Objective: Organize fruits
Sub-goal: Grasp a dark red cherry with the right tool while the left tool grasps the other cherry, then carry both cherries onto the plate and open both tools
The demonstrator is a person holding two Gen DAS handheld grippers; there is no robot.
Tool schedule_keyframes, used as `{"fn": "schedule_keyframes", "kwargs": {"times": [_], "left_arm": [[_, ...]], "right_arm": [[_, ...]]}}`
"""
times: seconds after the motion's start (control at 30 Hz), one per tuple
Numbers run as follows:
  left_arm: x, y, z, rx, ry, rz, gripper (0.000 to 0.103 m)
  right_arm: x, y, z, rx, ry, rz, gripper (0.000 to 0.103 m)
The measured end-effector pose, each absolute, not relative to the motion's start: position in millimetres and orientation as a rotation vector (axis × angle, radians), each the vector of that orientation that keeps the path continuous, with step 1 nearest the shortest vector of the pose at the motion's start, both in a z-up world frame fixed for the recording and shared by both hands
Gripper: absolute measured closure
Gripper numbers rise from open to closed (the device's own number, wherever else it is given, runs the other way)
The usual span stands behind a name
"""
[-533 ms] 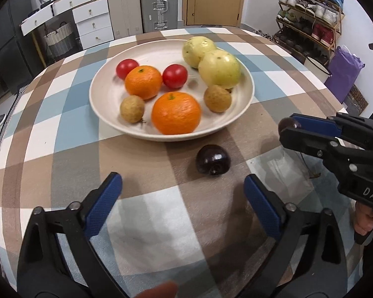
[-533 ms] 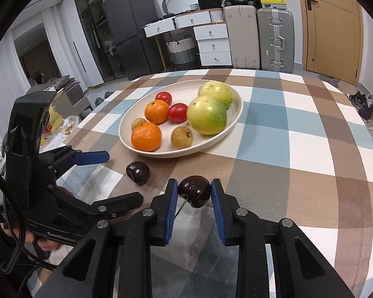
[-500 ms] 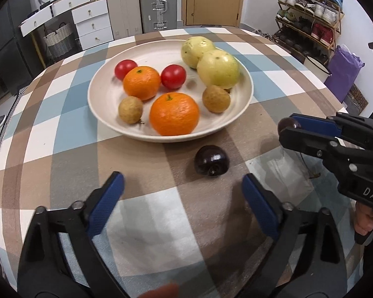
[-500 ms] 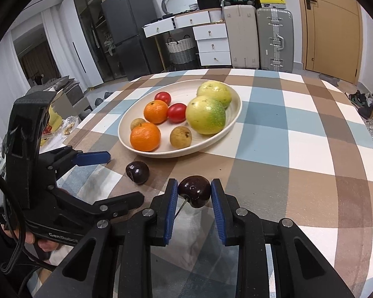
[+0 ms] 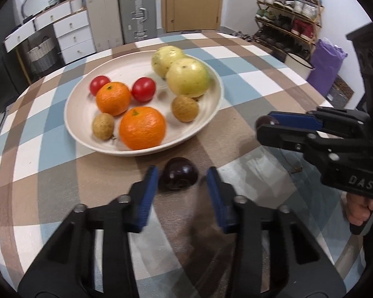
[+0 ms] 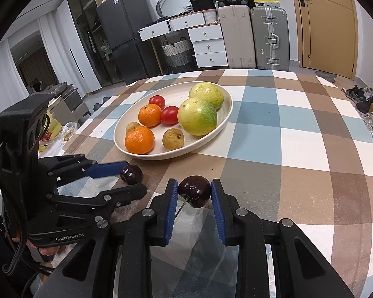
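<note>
Two cherries off the plate (image 6: 226, 114). Right hand-held gripper (image 6: 194, 193) pinches one cherry (image 6: 195, 190) above the checked surface (image 6: 298, 149). Left hand-held gripper (image 5: 182, 177) jaws just closing around the other cherry (image 5: 179, 176) on the surface; right pad visibly short of contact.

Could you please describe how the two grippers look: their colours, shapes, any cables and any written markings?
Both are black plastic clamp-like tools with two long fingers, blue ribbed pads and silver screws. The left gripper carries the white word "GenRobot", a boxy black camera housing on top and a black cable hanging beside it. The right gripper shows the white letters "DAS" on its body.
</note>
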State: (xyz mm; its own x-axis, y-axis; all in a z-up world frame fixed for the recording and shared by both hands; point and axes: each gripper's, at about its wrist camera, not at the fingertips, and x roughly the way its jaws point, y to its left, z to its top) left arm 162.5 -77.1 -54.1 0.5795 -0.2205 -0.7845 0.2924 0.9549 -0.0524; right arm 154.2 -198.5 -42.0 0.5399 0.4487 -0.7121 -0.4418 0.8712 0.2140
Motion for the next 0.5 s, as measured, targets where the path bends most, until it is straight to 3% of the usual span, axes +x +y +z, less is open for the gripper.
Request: {"fn": "schedule_keyframes", "kwargs": {"times": [0.07,0.5], "left_arm": [[160.7,-79.3,-53.5,0.094,0.897,-0.295,0.078],[147.7,-57.8,-34.0,0.016,0.851,-0.294,0.078]], "right_arm": [[153.7,-198.9,-41.8,0.01,0.849,0.529,0.075],[148.4,-195.2,-32.5,-0.004,0.824,0.542,0.075]]}}
